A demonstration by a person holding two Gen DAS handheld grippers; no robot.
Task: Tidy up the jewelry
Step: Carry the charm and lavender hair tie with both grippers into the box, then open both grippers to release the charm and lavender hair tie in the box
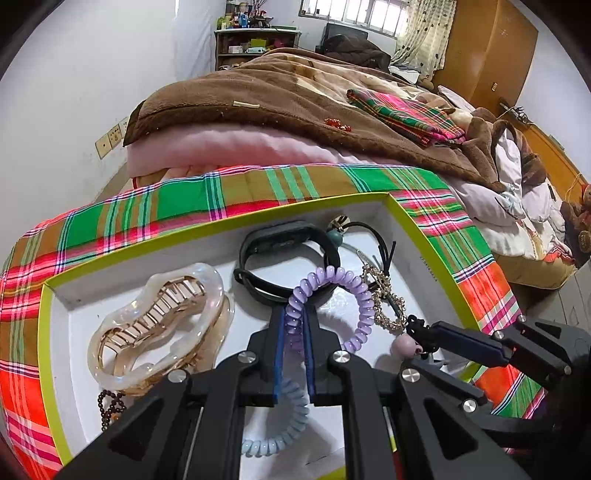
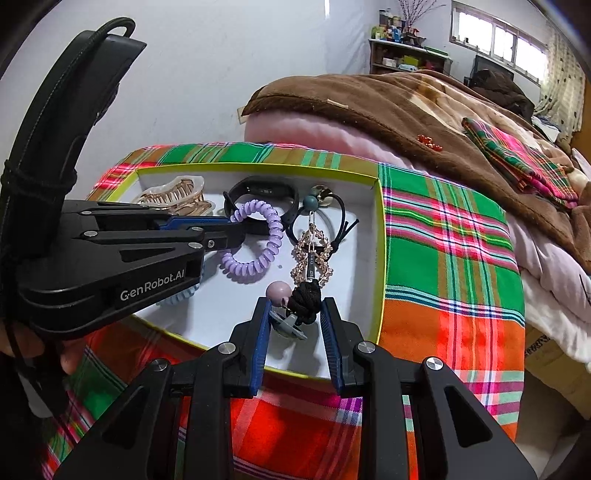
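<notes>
Jaws on our left gripper (image 1: pixel 294 325) pinch the purple coil tie (image 1: pixel 334 291) over the tray (image 2: pixel 380 236); right gripper (image 2: pixel 295 314) clamps the black knot charm (image 2: pixel 306 298), probably to untangle them

A home bedroom: a brown blanket (image 1: pixel 280 92) is covering the bed, with a cluttered shelf (image 1: pixel 255 40) and curtained window (image 1: pixel 354 14) standing behind.

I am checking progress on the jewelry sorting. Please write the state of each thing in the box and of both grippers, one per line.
left gripper: shut on purple spiral hair tie
right gripper: around black knotted charm, grip unclear
hair claw clip: closed, lying in box
black wristband: fastened loop, lying
blue spiral hair tie: lying
box: lidless
</notes>
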